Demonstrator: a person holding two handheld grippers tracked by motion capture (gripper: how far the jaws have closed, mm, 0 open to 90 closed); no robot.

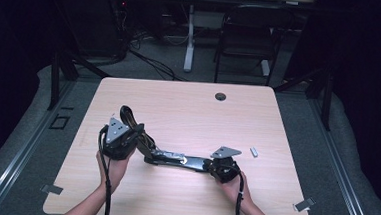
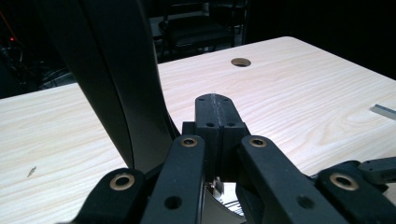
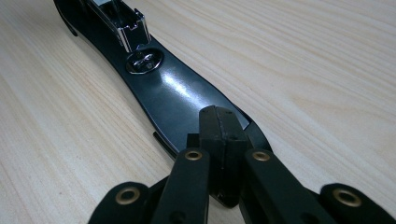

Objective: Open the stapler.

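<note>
High view: opened long black stapler [image 1: 175, 160] lies on the pale wooden bench [image 1: 188, 107].
Left gripper [image 1: 144, 140] and right gripper [image 1: 214, 167] jaws clenched at the stapler's opposite ends; small grey staple strip [image 1: 254, 152] lies right.

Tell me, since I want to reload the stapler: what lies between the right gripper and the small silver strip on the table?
Nothing: the high view shows bare table between the right gripper and the small silver strip.
</note>
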